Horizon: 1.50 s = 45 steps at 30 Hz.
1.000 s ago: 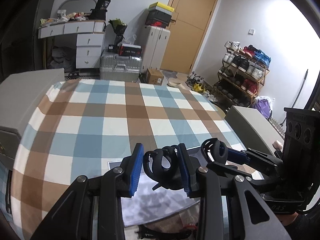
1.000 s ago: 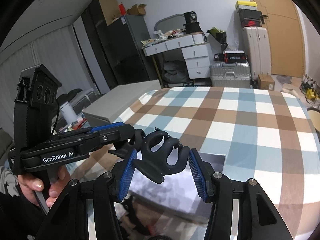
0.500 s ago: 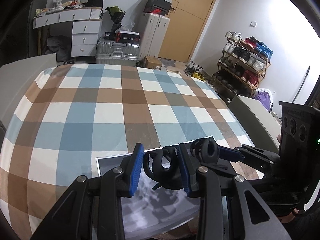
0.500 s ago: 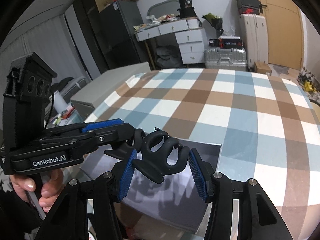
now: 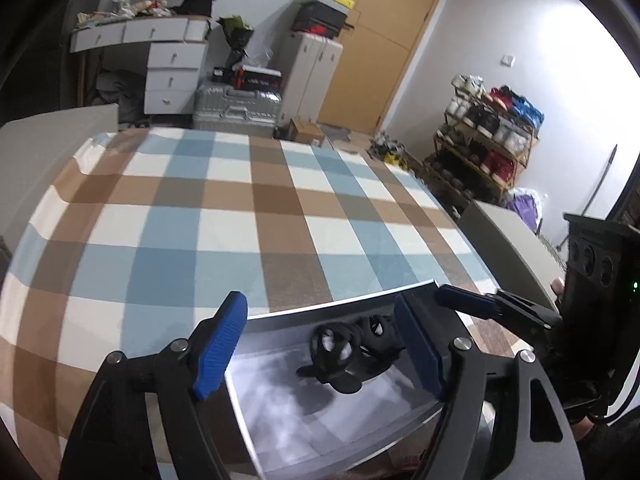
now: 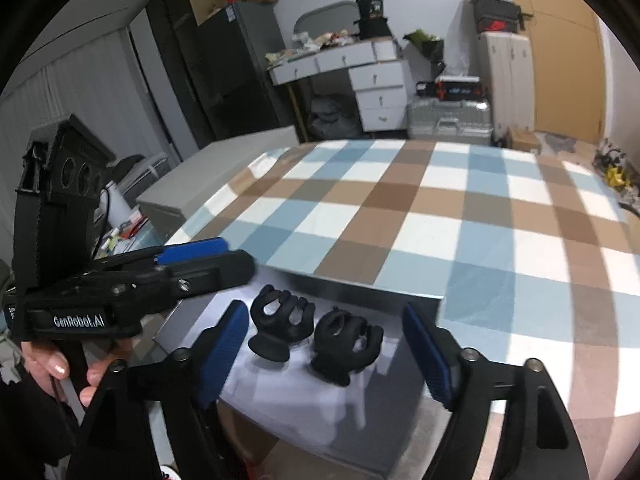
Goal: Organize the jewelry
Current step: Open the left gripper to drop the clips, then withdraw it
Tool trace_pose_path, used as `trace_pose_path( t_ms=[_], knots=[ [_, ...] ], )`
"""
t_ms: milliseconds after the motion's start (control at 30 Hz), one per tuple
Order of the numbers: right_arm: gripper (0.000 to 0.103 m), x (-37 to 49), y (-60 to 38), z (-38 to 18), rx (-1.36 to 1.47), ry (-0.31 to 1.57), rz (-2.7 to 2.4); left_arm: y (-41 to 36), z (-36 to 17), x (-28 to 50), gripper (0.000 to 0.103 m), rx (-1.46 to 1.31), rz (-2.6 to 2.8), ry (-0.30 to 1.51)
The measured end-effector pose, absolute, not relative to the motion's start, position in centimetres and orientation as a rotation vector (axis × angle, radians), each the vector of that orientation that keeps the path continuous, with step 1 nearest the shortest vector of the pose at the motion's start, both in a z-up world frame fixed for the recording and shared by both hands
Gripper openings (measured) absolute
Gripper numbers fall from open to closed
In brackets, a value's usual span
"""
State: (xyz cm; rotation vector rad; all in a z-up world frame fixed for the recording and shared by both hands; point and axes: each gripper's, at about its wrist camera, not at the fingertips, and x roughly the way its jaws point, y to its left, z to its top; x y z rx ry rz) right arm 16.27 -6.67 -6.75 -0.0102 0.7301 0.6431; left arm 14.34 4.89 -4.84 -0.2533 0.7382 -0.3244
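Two black hand-shaped jewelry stands rest on a shiny grey tray (image 5: 280, 400) (image 6: 288, 404) at the near edge of the checked table. In the right wrist view the left stand (image 6: 280, 328) and the right stand (image 6: 346, 346) sit side by side, free of the blue pads. My right gripper (image 6: 324, 352) straddles both, its jaws opening and touching neither. My left gripper (image 5: 320, 344) hangs over the same stands (image 5: 344, 356), its jaws opening too with nothing pressed. Each gripper shows in the other's view: the left gripper (image 6: 216, 258) and the right gripper (image 5: 460, 303).
The table wears a blue, brown and white checked cloth (image 5: 200, 220) stretching away beyond the tray. A person's hand (image 6: 52, 368) grips the left tool's handle. Grey boxes flank the table; drawers, suitcases and a shoe rack (image 5: 488, 136) stand further back.
Both grippers let go of their black stands, which now sit on the tray. Both pairs of jaws have spread wide.
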Motion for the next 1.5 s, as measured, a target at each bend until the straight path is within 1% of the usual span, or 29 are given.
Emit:
trace_pose_path(
  t_ms=[33, 133, 333, 500, 567, 667, 867, 900, 967, 1000, 1267, 1500],
  knots=[
    [0.081, 15.9, -7.0, -6.4, -0.006, 0.716, 0.637, 5.0, -4.8, 14.3, 0.072, -0.254, -0.318, 0.739],
    [0.089, 15.0, -8.0, -5.7, 0.019, 0.687, 0.618, 5.5, -4.6, 13.6, 0.072, -0.256, -0.294, 0.737],
    [0.098, 12.9, -10.2, -4.6, 0.069, 0.646, 0.554, 5.8, -4.2, 11.9, 0.074, -0.229, -0.205, 0.721],
    [0.099, 10.9, -11.1, -4.0, 0.098, 0.635, 0.530, 6.0, -3.9, 10.2, 0.075, -0.225, -0.146, 0.697],
    [0.103, 9.9, -11.2, -3.7, 0.100, 0.615, 0.525, 5.9, -3.6, 9.5, 0.079, -0.217, -0.123, 0.680],
    [0.103, 8.2, -11.3, -3.2, 0.106, 0.570, 0.525, 5.9, -3.2, 8.2, 0.083, -0.208, -0.090, 0.640],
    [0.103, 5.3, -11.1, -2.5, 0.107, 0.514, 0.522, 5.3, -2.7, 6.5, 0.086, -0.173, -0.067, 0.621],
    [0.103, 4.9, -11.1, -2.4, 0.102, 0.505, 0.521, 5.2, -2.7, 6.1, 0.088, -0.161, -0.060, 0.618],
    [0.103, 4.0, -11.1, -2.2, 0.095, 0.488, 0.519, 4.9, -2.7, 5.4, 0.098, -0.150, -0.055, 0.610],
    [0.103, 3.5, -11.1, -2.1, 0.093, 0.475, 0.507, 4.8, -2.6, 4.9, 0.099, -0.146, -0.055, 0.601],
    [0.103, 0.7, -11.2, -2.8, 0.045, 0.453, 0.419, 3.9, -3.6, 2.7, 0.101, -0.105, -0.083, 0.623],
    [0.103, -0.9, -11.6, -4.4, 0.017, 0.491, 0.410, 3.1, -6.2, 1.3, 0.102, -0.046, -0.097, 0.712]
  ],
)
